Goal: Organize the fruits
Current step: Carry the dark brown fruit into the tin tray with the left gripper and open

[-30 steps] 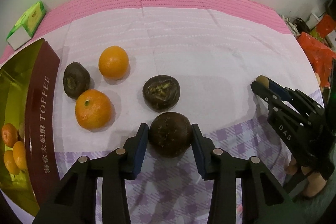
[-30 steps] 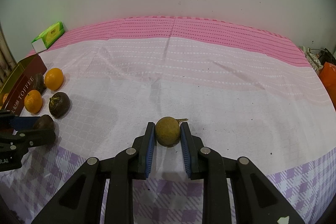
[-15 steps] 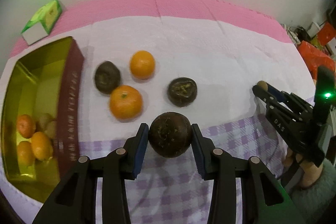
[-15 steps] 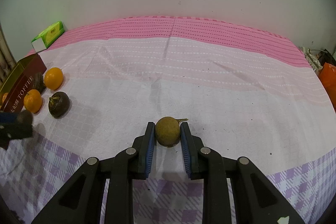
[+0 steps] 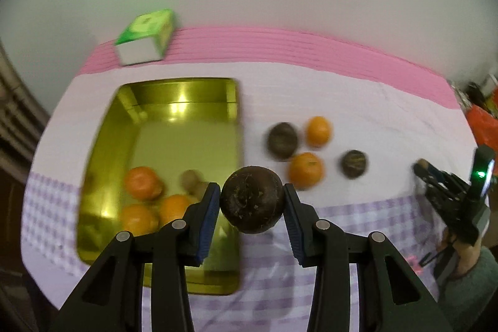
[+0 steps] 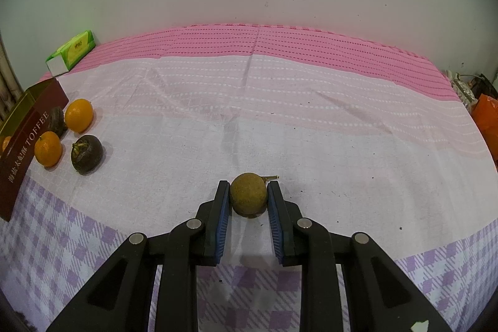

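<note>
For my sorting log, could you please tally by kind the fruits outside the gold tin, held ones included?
Mandarin: 2
Mangosteen: 3
Tan round fruit: 1
Total: 6

A glossy gold metal tin (image 5: 174,120) at left reflects light. Woven matt cloth (image 6: 280,129) covers the worktop. Centre, a rough, dull brown fruit (image 6: 248,194).

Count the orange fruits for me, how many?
5: three in the gold tin, at; two on the cloth. More may hide.
</note>
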Tool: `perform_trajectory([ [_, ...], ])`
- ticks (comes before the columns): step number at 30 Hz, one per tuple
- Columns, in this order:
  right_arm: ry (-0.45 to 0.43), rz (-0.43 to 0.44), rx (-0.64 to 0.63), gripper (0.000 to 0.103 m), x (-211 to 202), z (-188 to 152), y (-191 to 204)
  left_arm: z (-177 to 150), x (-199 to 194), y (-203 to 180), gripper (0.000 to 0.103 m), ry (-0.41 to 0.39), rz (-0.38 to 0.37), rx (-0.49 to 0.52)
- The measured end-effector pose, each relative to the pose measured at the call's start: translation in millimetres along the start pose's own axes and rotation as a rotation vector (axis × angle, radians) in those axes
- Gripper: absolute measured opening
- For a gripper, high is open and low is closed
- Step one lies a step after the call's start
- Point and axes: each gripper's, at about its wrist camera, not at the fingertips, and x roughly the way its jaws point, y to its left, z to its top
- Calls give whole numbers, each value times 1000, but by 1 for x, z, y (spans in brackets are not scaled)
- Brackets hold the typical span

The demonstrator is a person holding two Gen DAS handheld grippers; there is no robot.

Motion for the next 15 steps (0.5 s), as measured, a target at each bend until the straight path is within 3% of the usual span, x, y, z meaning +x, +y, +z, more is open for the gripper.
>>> perform_trajectory([
  [6,0,-2,-1,23,0,0,0,-11,4,44,42,36,47,-71],
  [15,1,-3,-3,22,0,1,-1,-32,19,61,42,107,72,-68],
])
